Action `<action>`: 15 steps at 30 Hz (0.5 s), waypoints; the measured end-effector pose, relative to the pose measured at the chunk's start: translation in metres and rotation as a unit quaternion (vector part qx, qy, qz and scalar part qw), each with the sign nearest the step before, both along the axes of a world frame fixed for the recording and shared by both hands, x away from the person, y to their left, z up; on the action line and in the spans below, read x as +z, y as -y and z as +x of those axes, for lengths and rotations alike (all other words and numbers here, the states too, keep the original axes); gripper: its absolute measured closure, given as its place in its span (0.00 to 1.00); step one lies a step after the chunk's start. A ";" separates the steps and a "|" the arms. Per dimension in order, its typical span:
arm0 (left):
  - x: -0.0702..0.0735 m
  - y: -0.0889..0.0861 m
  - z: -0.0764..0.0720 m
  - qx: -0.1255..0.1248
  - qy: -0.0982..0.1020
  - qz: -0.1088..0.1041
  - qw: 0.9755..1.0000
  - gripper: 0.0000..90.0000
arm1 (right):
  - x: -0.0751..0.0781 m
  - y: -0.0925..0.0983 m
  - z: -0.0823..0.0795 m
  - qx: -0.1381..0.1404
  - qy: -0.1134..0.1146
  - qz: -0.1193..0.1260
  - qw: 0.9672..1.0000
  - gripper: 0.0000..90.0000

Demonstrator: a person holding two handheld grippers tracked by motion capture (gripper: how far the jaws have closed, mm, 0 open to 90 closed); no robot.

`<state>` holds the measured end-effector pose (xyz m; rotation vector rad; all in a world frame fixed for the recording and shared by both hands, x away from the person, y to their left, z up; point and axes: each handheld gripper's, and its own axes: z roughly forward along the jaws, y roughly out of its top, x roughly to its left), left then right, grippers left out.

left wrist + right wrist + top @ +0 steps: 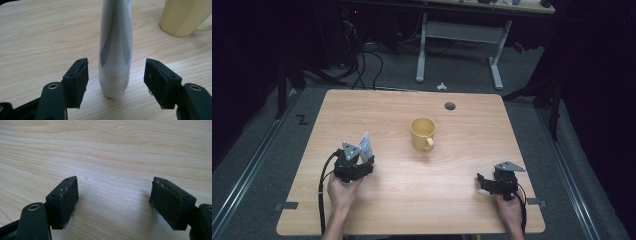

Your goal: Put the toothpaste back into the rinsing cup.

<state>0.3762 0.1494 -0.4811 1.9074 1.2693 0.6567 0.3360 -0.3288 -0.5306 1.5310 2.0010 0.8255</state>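
The white tube [115,50], marked with blue and grey, is seen standing near the left front of the wooden table [462,210], upright with a slight lean, between the jaws of the left gripper [116,82]. Those jaws are parted, and a gap is left on each side of the tube, so nothing is grasped yet. The step in hand is judged to be the pick-up of the tube: the approach is made, the squeeze is not. For the next move, the jaws would need to be brought together evenly on the tube's lower body, since a push from one pad alone could tip it over.

Further right, near the middle of the table, a yellow mug [422,133] is set upright with its handle turned toward the person. It is well apart from the tube and blocks nothing.

At the right front, the right gripper [113,202] is held just above bare wood, its jaws spread and empty. The path between tube and mug is left free.
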 end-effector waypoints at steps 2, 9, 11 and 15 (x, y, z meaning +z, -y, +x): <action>0.000 -0.001 0.001 0.000 0.001 -0.004 1.000 0.43 | 0.000 0.000 0.000 0.000 0.000 0.000 1.000 0.25; 0.002 0.001 0.008 0.003 0.003 -0.002 1.000 0.47 | 0.000 0.000 0.000 0.000 0.000 0.000 1.000 0.25; 0.002 0.002 0.011 0.004 0.002 -0.001 1.000 0.48 | 0.000 0.000 0.000 0.000 0.000 0.000 1.000 0.25; 0.002 0.003 0.014 0.005 -0.001 -0.001 1.000 0.50 | 0.000 0.000 0.000 0.000 0.000 0.000 1.000 0.25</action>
